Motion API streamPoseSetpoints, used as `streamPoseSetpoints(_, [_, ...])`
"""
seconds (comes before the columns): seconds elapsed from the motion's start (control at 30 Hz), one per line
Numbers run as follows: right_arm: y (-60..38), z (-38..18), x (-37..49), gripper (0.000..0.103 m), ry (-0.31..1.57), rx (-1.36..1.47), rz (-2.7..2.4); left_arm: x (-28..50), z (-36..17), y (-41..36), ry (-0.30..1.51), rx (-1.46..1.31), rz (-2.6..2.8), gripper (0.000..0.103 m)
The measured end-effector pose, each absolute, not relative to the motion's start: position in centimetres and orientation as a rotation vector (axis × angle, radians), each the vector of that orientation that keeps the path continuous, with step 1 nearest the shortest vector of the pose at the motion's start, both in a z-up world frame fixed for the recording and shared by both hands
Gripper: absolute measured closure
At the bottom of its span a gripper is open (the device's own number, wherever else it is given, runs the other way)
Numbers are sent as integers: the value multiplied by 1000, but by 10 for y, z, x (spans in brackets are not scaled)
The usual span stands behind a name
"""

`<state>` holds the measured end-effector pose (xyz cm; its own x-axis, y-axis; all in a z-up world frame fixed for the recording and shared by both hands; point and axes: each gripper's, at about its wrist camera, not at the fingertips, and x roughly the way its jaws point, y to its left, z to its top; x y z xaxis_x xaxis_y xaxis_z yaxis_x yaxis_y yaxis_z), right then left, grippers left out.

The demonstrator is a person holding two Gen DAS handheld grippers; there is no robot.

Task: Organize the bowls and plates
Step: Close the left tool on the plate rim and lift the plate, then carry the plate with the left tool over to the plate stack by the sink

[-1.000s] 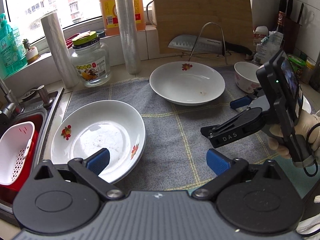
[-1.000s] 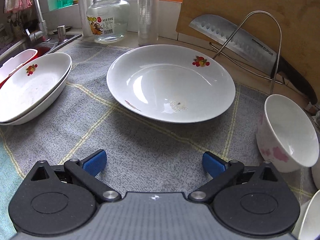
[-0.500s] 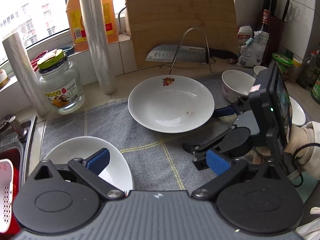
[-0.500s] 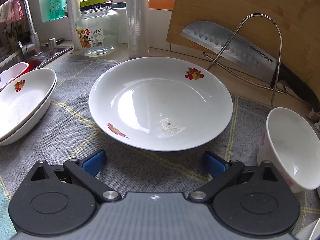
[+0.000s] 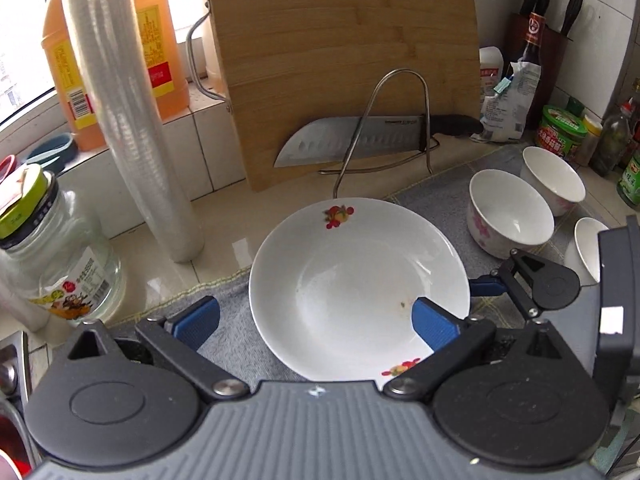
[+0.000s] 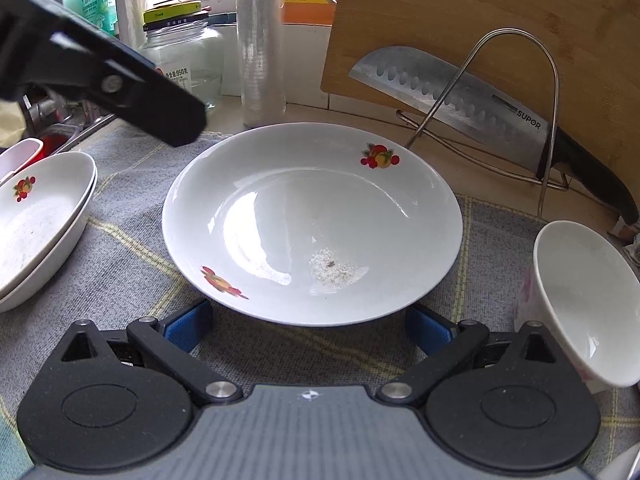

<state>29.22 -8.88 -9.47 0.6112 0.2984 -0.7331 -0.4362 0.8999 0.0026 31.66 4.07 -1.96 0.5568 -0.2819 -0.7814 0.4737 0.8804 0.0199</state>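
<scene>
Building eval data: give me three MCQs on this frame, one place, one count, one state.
1. Where does the knife rest?
A. in the sink
B. on a wire stand against the cutting board
C. inside the plate

2. How many small bowls show to the right of the plate in the left wrist view?
A. one
B. three
C. five

3. How are the right gripper jaws?
A. open, near the plate rim
B. shut on the plate
C. shut on a bowl

Key: 1 B, the blade leans on the wire stand before the cutting board; 2 B, three white bowls sit there; 3 A, its blue pads stand wide apart.
</scene>
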Motion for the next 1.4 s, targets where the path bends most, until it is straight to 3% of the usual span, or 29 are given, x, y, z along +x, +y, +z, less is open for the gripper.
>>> streamPoseSetpoints(0.33, [-90, -97, 289, 0, 790, -174, 420, 379, -46, 26, 973, 239, -521, 5])
streamPoseSetpoints(0.57, [-92, -98, 286, 0, 772, -176, 429, 406, -56, 13, 1005, 286, -557, 19])
streamPoseSetpoints(0.83, [-92, -97, 289, 0, 772, -183, 445, 424, -68, 8, 1085, 349, -579, 20])
streamPoseSetpoints(0.97, [-92, -97, 290, 0, 770, -190, 459, 430, -71, 5, 1119, 361, -603, 28])
streamPoseSetpoints(1.4, [-93, -96, 292, 0, 748, -228, 454, 440, -69, -6, 1171, 450, -681, 28])
